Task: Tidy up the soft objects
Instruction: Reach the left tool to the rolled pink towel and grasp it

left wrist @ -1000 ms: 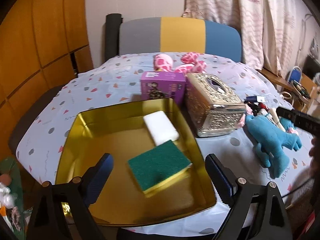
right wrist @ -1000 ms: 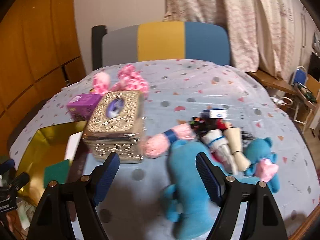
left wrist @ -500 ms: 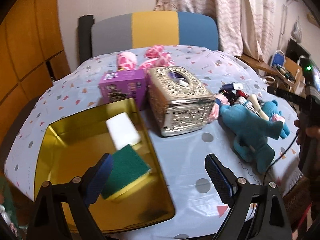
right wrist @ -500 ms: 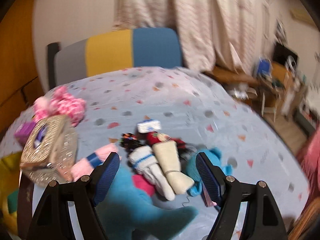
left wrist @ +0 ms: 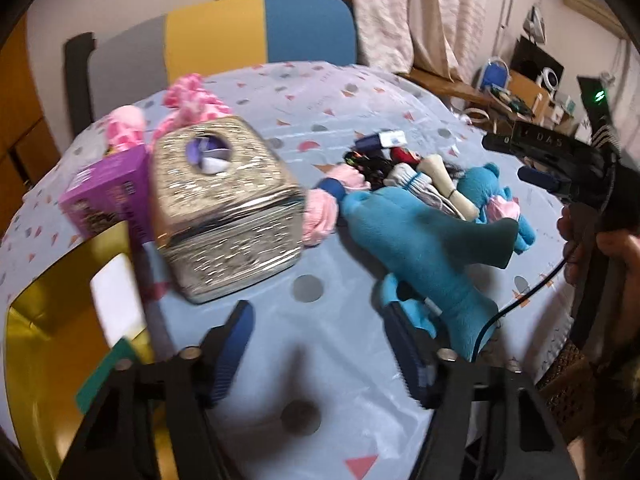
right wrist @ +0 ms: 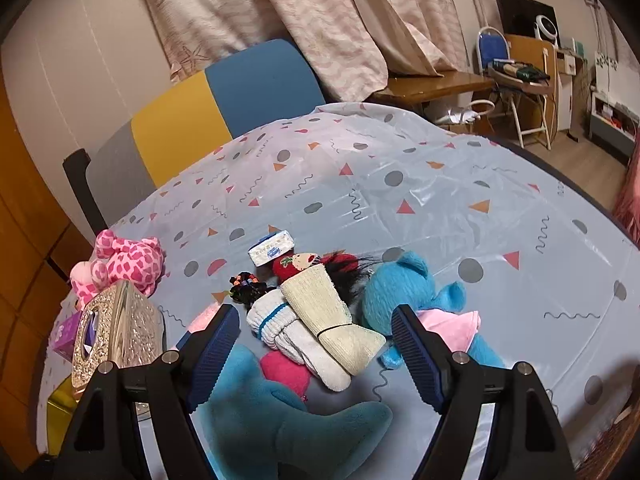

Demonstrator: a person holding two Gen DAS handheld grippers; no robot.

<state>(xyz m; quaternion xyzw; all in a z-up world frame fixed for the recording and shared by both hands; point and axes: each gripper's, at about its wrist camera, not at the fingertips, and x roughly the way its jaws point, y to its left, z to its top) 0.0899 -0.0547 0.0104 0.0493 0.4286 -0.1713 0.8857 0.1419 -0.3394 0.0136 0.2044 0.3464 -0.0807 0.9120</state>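
A teal plush toy [left wrist: 424, 236] lies on the patterned tablecloth, also low in the right wrist view [right wrist: 276, 420]. Beside it lie rolled socks [right wrist: 320, 332], a blue bear [right wrist: 404, 288], a pink sock [left wrist: 324, 208] and small items. A pink spotted plush [right wrist: 124, 260] lies at the far left. A gold tray [left wrist: 44, 352] holds a white sponge [left wrist: 116, 300] and a green sponge [left wrist: 108, 376]. My left gripper [left wrist: 320, 352] is open and empty above the cloth, near the teal plush. My right gripper [right wrist: 316, 356] is open and empty over the socks.
An ornate silver tissue box [left wrist: 224, 204] and a purple box [left wrist: 108, 192] stand between the tray and the toys. A chair back [right wrist: 208, 104] is behind the table. A wooden desk [right wrist: 436, 84] and folding chair [right wrist: 516, 92] stand at the far right.
The left gripper has swung right, from over the gold tray toward the teal plush. The right gripper has swung right and forward over the socks and blue bear.
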